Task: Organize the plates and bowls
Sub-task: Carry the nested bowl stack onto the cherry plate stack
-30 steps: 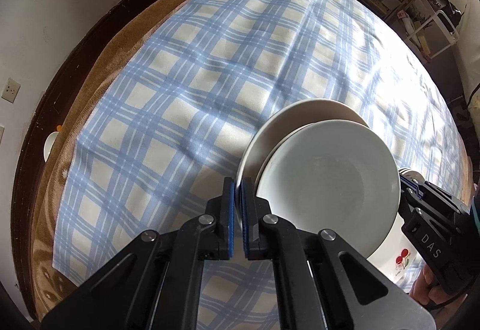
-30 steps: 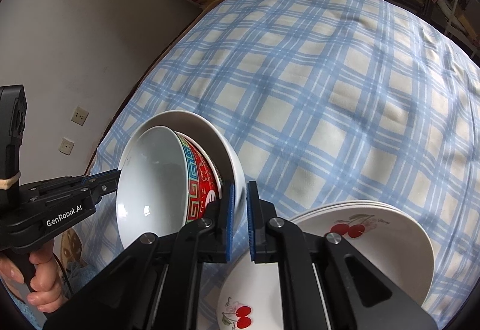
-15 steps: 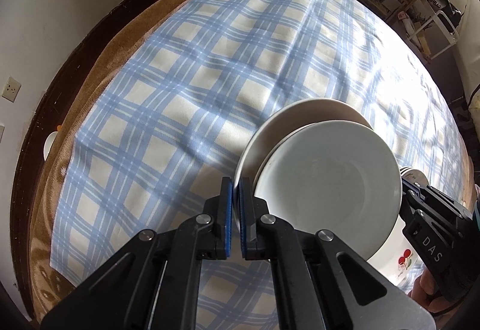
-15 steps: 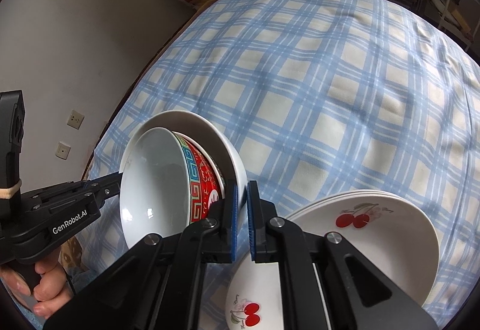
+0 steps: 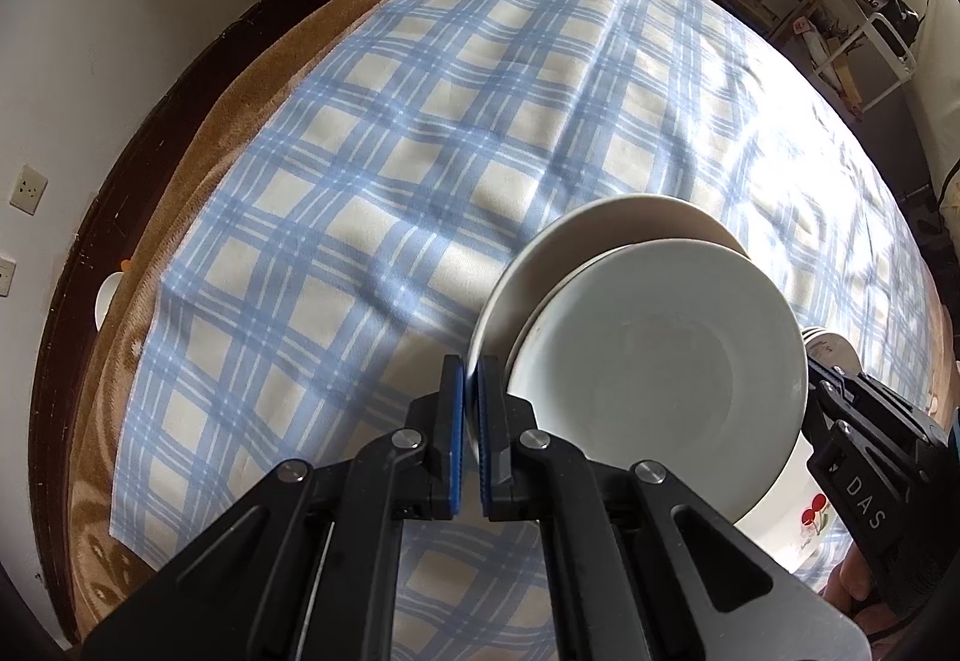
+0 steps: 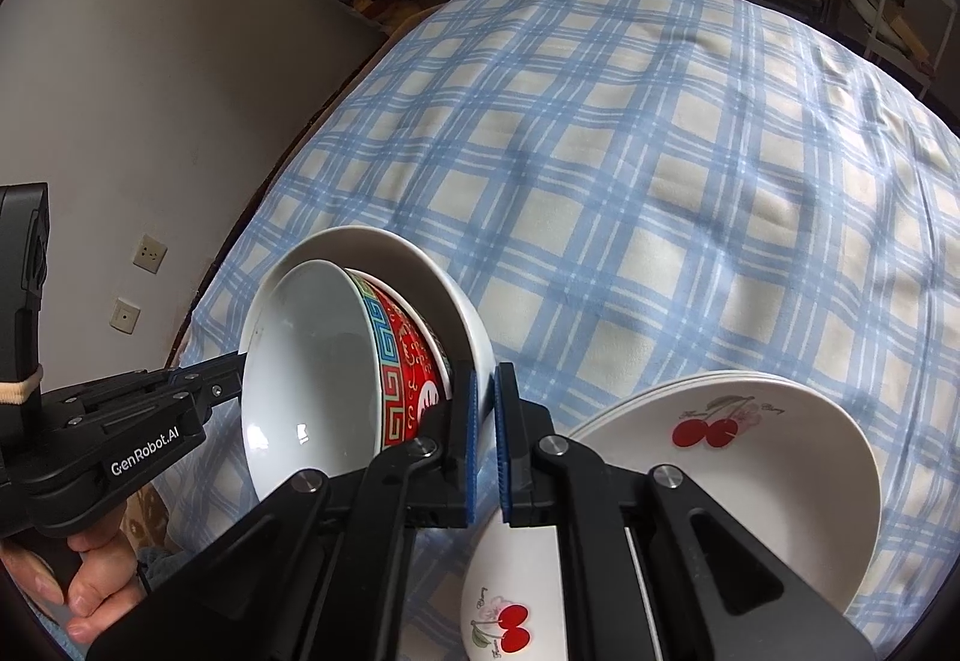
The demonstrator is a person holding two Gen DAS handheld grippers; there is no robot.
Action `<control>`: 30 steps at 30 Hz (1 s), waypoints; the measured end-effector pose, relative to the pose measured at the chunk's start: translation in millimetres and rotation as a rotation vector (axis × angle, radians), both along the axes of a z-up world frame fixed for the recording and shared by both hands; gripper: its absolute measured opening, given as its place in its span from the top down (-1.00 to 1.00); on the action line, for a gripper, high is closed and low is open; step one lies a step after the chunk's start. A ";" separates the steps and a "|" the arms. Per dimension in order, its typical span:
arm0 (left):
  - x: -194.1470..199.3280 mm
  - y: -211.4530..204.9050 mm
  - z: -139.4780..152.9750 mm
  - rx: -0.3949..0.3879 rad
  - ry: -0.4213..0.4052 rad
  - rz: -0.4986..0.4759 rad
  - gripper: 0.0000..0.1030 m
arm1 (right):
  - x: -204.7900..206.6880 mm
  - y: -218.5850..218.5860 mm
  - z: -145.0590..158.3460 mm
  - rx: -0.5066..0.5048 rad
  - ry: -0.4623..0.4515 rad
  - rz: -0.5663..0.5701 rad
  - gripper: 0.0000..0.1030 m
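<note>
Nested bowls held tilted between two tongs above the checked bench.
The left tongs (image 5: 470,424) and right tongs (image 6: 485,436) are each clamped on opposite rims of the outer white bowl (image 6: 462,307), which carries a red patterned bowl (image 6: 411,355) inside. Just beside it, a stack of cherry plates (image 6: 774,457) rests on the blue checked cloth (image 6: 630,169).

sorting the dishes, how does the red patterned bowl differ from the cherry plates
The red patterned bowl is deep, with a red and teal outside; the cherry plates are shallow and white with cherry prints. The bowl is tilted on edge, nested in a white bowl pinched by both grippers; the plates lie stacked on the tablecloth. Both are white inside.
</note>
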State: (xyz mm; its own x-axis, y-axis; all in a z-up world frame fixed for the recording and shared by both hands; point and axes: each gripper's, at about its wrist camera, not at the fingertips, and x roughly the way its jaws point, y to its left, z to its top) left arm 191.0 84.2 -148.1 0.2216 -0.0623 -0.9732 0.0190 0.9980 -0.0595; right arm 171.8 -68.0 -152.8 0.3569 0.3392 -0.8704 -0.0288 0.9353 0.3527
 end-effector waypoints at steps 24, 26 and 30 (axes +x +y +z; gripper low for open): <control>-24.6 -41.2 61.9 -0.057 -0.077 -0.096 0.97 | -41.0 -41.6 55.8 -0.004 -0.036 -0.111 0.84; -29.7 -52.3 67.6 -0.066 -0.078 -0.113 0.97 | -49.0 -51.7 62.7 -0.013 -0.037 -0.129 0.84; -43.2 -81.2 70.8 -0.073 -0.070 -0.158 0.97 | -69.3 -74.3 72.0 -0.042 -0.033 -0.165 0.85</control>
